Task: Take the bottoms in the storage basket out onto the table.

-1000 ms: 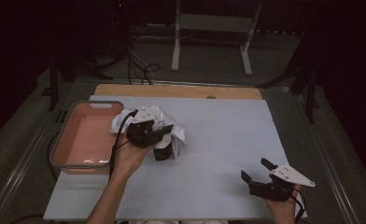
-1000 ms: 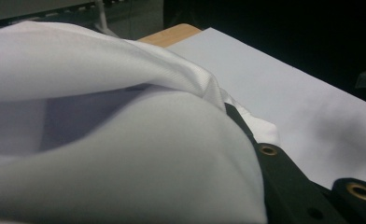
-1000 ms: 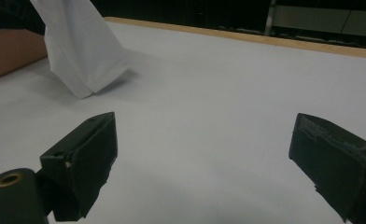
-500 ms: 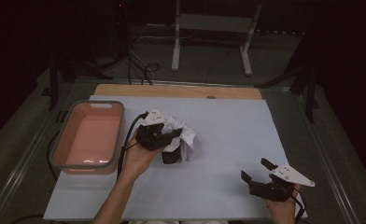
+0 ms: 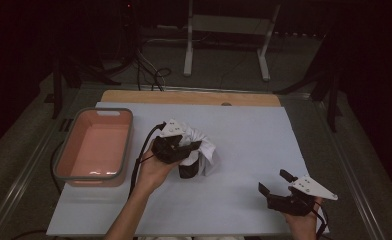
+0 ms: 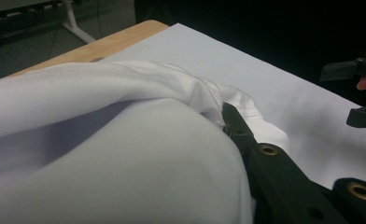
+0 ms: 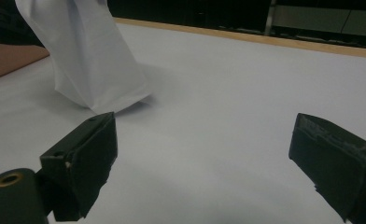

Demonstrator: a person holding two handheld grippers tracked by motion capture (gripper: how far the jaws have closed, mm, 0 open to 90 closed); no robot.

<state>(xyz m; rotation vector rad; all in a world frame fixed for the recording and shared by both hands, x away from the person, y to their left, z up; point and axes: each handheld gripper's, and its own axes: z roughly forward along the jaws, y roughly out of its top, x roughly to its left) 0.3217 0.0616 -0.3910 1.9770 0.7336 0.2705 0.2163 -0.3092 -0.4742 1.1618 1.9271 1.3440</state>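
Note:
A crumpled white cloth (image 5: 204, 145) hangs from my left gripper (image 5: 190, 166) over the middle of the white mat (image 5: 254, 135), its lower end on or just above the mat. The left gripper is shut on the cloth. In the left gripper view the cloth (image 6: 125, 140) drapes over the jaws, hiding one; the other black finger (image 6: 265, 161) shows, its tip pressing into a fold. My right gripper (image 5: 274, 182) rests near the mat's front right corner, open with nothing between its jaws. From the right gripper (image 7: 204, 154) the cloth (image 7: 92, 60) stands farther off to the left.
A pink tub with a grey rim (image 5: 61, 160) sits on the mat's left side, its inside bare. A wooden table edge (image 5: 184, 97) runs along the back, with a metal stand and cables on the floor beyond.
My left hand has carried the cloth rightward, away from the pink tub toward the mat's middle. The right gripper has stayed where it was.

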